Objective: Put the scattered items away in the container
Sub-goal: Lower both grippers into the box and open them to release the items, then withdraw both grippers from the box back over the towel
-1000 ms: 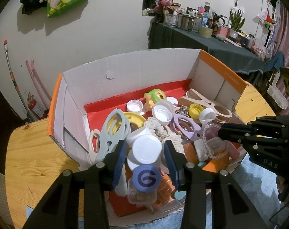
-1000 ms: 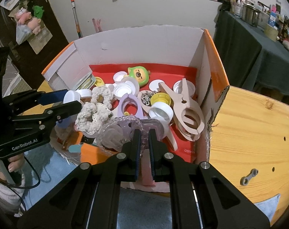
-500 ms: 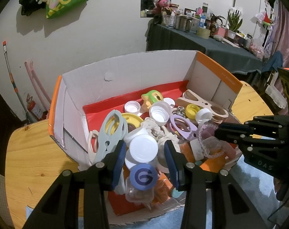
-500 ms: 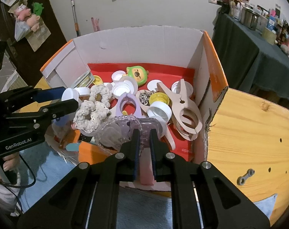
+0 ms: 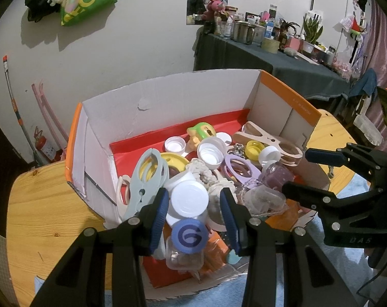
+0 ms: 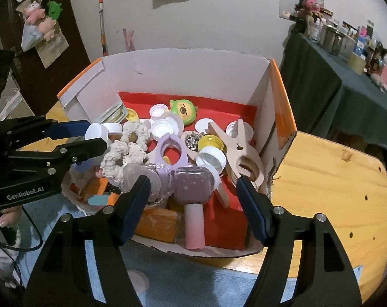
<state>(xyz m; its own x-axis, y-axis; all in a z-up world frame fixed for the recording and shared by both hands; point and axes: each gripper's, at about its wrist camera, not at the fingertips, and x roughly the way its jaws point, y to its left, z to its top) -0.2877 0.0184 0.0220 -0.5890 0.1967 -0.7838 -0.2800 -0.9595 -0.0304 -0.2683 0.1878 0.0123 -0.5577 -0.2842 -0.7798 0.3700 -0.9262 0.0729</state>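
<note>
The cardboard box (image 6: 275, 107), white inside with orange edges and a red floor, sits on a round wooden table (image 6: 329, 186) and serves as the landmark here. Both grippers point steeply down into the near end of the box from its open front side. The right gripper (image 6: 193, 192) has just been opening: its blue-padded fingers (image 6: 252, 204) now stand spread wide on either side of a pink-handled toy with a purple, star-dotted head (image 6: 193, 199), which lies free on the pile at the box's near edge, handle toward the camera, with clear gaps between it and both pads. Seen from the left wrist camera, that same gripper (image 5: 298, 174) comes in from the box's right side, one finger above the other. The left gripper (image 5: 193, 209) hovers at the near-left part of the box with its jaws partly apart, framing a white round lid (image 5: 189, 199) and, just nearer, a small clear jar with a blue cap (image 5: 188, 238); neither pad seems to touch these, so it holds nothing that can be seen. In the right wrist view the left gripper (image 6: 93, 138) reaches in from the box's left side, and a hand (image 6: 7, 217) grips its handle lower down. Deeper in the box lie a cream knitted ring (image 6: 132, 148), a lilac clip (image 6: 170, 151), a large wooden clip (image 6: 242, 153) against the right wall, a green bear-faced toy (image 6: 183, 110) near the back wall, and several white caps.
</note>
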